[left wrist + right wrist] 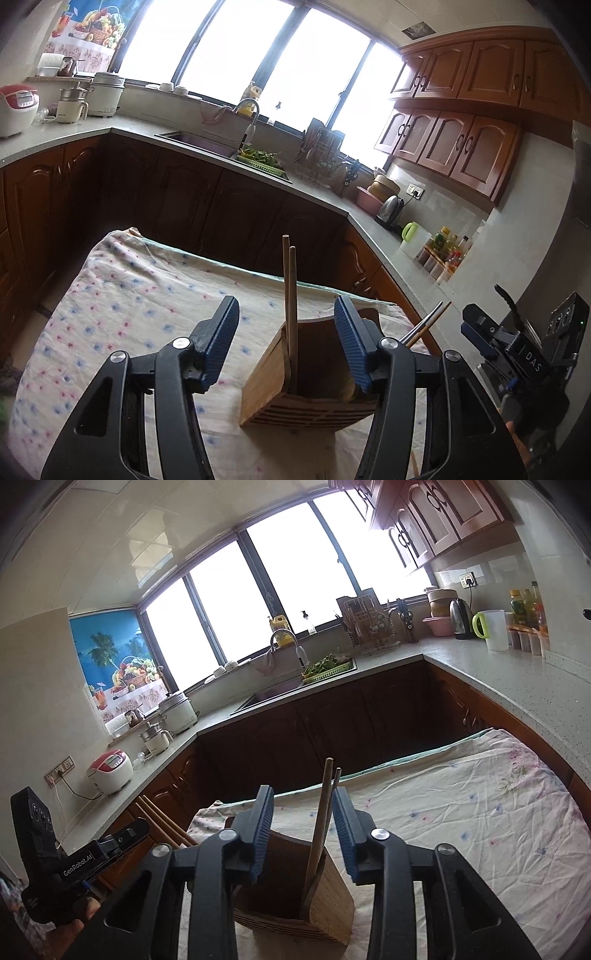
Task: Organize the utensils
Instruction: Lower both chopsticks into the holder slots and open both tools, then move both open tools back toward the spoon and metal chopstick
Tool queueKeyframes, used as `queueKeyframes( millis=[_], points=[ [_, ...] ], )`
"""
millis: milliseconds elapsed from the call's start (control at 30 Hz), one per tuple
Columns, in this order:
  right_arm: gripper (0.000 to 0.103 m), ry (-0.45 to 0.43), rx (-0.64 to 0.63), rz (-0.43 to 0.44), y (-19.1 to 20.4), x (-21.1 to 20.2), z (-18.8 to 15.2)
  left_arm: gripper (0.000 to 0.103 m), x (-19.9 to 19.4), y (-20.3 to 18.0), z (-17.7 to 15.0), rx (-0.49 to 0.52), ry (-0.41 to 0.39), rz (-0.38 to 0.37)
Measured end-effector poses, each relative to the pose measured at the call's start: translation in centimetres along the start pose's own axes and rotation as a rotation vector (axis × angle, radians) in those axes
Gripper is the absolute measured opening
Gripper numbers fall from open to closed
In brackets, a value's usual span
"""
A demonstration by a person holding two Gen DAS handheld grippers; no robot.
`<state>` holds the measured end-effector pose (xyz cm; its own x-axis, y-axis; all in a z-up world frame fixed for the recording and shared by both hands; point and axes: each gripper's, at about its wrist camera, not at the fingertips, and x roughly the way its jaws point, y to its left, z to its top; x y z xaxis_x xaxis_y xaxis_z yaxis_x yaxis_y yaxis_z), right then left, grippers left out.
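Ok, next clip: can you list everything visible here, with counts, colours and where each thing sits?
bamboo holder: one, tan, on the tablecloth, in front of both claws
standing chopsticks: two, brown, upright in the holder
loose chopsticks: at least two, brown and grey, right of the holder, lower ends hidden
tablecloth: one, cream with floral print, over the table
rice cooker: one, white and red, on the counter
kettle: one, steel, far counter corner
jug: one, white with green handle, beside the kettle
left claw: one, black with blue pads, open over the holder
right claw: one, same colours, open around the standing chopsticks
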<state>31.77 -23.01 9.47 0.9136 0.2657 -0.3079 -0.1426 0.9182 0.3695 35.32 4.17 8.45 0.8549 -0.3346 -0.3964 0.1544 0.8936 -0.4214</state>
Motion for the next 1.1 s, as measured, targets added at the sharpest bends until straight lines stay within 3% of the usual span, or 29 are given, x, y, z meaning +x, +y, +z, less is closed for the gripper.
queueKeyframes(
  millis=[100,200,500,700,933,1100],
  points=[
    [0.072,-0.040,0.005,0.012,-0.2,-2.3,-0.1,0.083,-1.6,0.5,-0.9,-0.015,0.008,0.048],
    [0.087,-0.051,0.019,0.012,-0.8,-4.4,-0.6,0.088,-2.9,1.1,-2.2,-0.021,0.038,0.092],
    [0.093,0.001,0.039,-0.026,-2.6,-10.9,-4.0,0.088,-6.9,0.3,-7.0,0.028,0.152,0.122],
    [0.095,0.047,0.061,-0.103,-4.7,-15.2,-7.7,0.089,-8.6,-0.6,-11.1,0.078,0.245,0.135],
    [0.095,0.153,0.036,-0.202,-6.5,-17.7,-12.9,0.088,-9.0,-1.0,-15.6,0.099,0.339,0.142],
    [0.095,0.202,0.042,-0.215,-7.0,-18.1,-15.3,0.089,-8.9,-1.7,-17.2,0.110,0.382,0.123]
  ],
)
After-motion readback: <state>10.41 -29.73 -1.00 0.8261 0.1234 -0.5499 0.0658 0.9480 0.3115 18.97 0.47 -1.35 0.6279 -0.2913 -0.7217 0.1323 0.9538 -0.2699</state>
